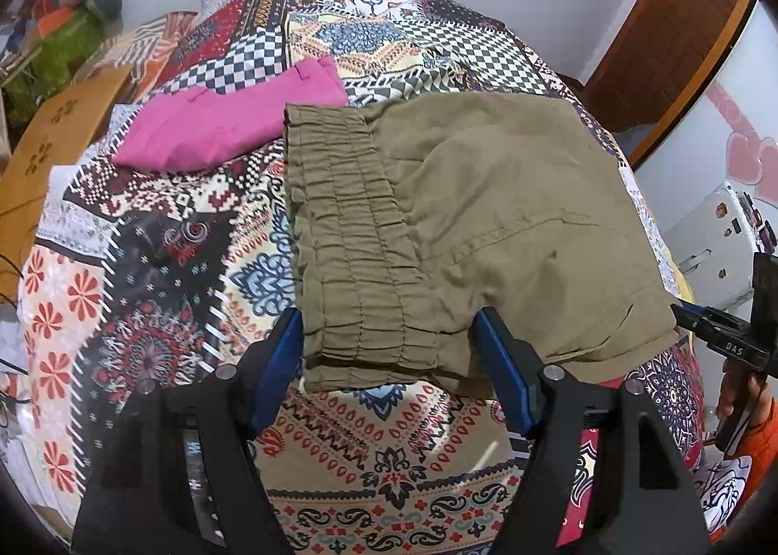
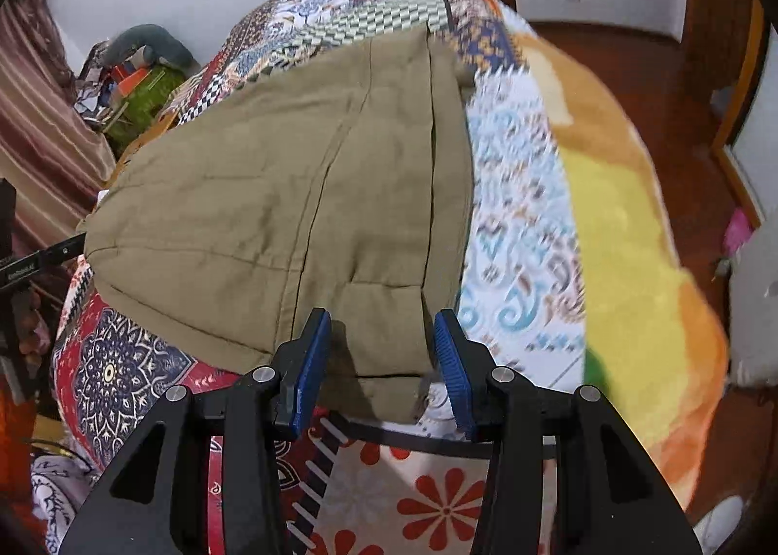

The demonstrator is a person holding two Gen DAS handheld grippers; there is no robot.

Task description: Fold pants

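Note:
Olive-brown pants [image 1: 462,224] lie folded on a patterned bedspread [image 1: 160,312], with the gathered elastic waistband [image 1: 350,239] toward my left gripper. My left gripper [image 1: 389,350] is open, its blue pads on either side of the waistband's near end. In the right wrist view the pants [image 2: 291,205] show their leg end. My right gripper [image 2: 384,355] is open, its blue pads straddling the near corner of the legs. The right gripper also shows at the right edge of the left wrist view [image 1: 719,331].
Folded pink pants [image 1: 228,122] lie on the bed behind the waistband. A wooden board [image 1: 53,146] and a clutter pile [image 1: 63,20] are at the left. A yellow-orange blanket [image 2: 627,224] hangs off the bed's right side above a wooden floor [image 2: 680,83].

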